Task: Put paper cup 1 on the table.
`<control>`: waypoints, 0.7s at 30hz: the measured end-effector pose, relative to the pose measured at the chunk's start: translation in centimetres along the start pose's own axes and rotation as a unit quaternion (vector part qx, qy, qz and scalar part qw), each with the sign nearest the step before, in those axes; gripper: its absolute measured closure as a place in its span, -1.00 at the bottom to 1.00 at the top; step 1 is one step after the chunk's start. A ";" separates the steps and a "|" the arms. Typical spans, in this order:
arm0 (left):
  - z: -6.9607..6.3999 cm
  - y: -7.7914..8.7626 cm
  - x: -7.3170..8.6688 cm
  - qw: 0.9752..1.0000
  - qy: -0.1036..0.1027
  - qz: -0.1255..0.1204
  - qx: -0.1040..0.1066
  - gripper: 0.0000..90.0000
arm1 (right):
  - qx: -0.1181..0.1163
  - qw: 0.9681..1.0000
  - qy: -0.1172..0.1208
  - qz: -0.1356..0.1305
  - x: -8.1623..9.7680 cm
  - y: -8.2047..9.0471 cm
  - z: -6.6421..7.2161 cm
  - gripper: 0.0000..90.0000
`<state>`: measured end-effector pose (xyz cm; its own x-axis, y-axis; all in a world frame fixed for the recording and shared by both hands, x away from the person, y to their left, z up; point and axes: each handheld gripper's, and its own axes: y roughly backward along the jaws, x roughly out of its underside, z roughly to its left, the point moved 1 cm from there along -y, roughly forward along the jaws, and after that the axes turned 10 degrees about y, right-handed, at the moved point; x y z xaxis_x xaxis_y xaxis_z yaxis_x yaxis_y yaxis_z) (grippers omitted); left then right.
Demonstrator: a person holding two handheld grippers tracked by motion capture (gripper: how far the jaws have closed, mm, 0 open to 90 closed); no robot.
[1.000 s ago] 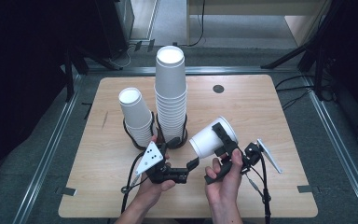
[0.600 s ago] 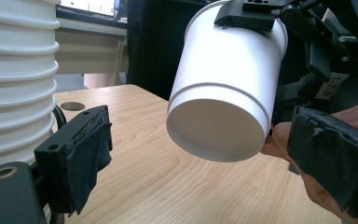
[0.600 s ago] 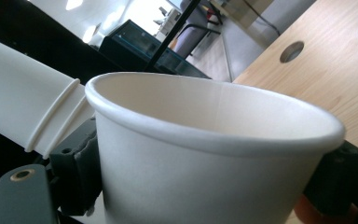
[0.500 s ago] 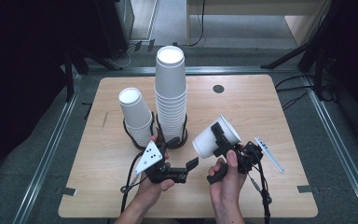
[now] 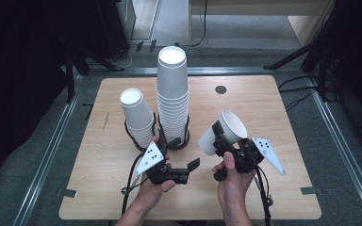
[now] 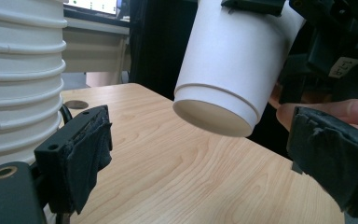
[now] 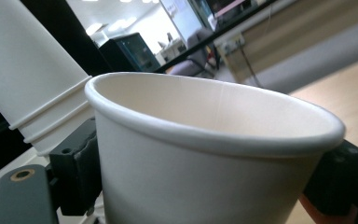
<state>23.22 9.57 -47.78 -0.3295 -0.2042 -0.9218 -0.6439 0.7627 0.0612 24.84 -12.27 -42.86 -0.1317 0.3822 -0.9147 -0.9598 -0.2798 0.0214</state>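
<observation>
Right of centre in the high view, the right gripper has its jaws clamped on a single paper cup — since a second ago it has tipped from lying sideways to mouth-up and lifted slightly. Left gripper, jaws apart and empty, has not moved by the tall stack. Judgement: cup separated, ready for placing on the short stack.

1. L gripper: jaws apart, nothing between them, held low in left hand.
2. R gripper: jaws clamped on a cup, tilted, raised in right hand.
</observation>
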 end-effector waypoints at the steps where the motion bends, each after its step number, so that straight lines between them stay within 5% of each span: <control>1: 0.0 0.0 0.0 1.000 0.000 -0.001 0.000 -0.85 | 0.001 1.000 0.016 -0.008 0.0 -0.1 0.1 -0.67; 5: 0.1 0.0 0.0 1.000 -0.001 0.000 -0.002 -0.85 | 0.000 0.998 0.057 -0.020 -0.2 -0.2 0.3 -0.67; 14: 0.2 0.0 -0.1 1.000 0.004 0.000 -0.005 -0.85 | 0.003 0.989 0.141 -0.041 -1.0 -1.2 0.4 -0.67; 21: 0.4 0.1 -0.1 1.000 0.005 0.000 -0.009 -0.85 | 0.016 0.984 0.173 -0.041 -1.7 -2.3 -0.3 -0.67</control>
<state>23.49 9.89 -47.82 -0.3362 -0.2096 -0.9182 -0.6560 0.7517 0.0686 27.39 -12.58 -41.46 0.0328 0.0770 -0.9965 -0.9717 -0.2311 -0.0499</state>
